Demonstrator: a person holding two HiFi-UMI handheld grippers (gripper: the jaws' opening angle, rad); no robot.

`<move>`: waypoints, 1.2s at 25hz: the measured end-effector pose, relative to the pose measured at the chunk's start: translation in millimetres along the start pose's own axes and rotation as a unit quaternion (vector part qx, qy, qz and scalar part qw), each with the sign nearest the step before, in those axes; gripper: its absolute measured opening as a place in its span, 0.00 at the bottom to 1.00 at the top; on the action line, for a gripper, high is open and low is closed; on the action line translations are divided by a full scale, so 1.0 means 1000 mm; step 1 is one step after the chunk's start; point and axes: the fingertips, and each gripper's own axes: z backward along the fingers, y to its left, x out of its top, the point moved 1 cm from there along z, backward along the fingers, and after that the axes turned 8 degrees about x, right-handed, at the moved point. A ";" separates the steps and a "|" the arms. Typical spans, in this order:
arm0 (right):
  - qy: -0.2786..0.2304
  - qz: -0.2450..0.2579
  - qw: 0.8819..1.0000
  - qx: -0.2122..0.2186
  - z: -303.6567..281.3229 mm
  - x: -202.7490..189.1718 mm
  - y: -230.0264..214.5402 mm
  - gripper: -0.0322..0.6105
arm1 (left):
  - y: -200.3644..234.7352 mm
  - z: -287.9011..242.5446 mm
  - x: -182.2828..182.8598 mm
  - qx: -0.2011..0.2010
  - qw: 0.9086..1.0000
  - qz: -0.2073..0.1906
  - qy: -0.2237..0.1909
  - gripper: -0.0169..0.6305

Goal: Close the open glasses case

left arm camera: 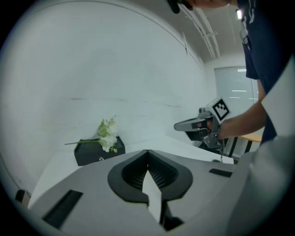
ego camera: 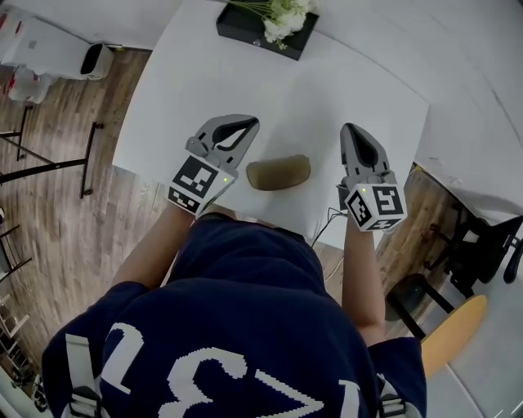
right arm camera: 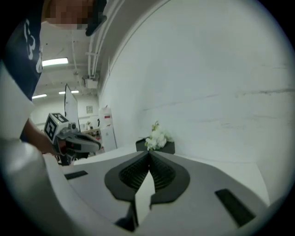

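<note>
Left hand-held gripper (ego camera: 245, 125) pinched shut, empty, just left of closed glasses case (ego camera: 279, 173) on bench (ego camera: 237, 73); right hand-held gripper (ego camera: 350, 129) likewise shut, empty, right of case, not touching.

White worktop (ego camera: 327, 98). Black box (ego camera: 245, 28) at its far edge, white flowers (ego camera: 286, 16) lying on top. Wood-plank floor (ego camera: 65, 212) all around. White appliance (ego camera: 94, 59) on the floor at top left, black stand legs (ego camera: 49, 167) below it. Tan round seat (ego camera: 453, 335) at lower right.
</note>
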 end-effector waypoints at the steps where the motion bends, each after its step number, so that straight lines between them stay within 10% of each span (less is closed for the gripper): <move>1: -0.024 -0.012 1.000 -0.006 0.007 0.012 0.000 0.09 | 0.013 0.004 0.012 0.014 1.000 0.009 -0.017 0.05; 14: -0.135 0.011 0.988 -0.072 0.066 0.100 0.015 0.09 | 0.107 0.072 0.120 0.147 0.971 0.035 -0.185 0.05; 30: -0.155 0.046 0.982 -0.098 0.080 0.125 0.016 0.09 | 0.103 0.091 0.142 0.169 0.960 0.007 -0.221 0.05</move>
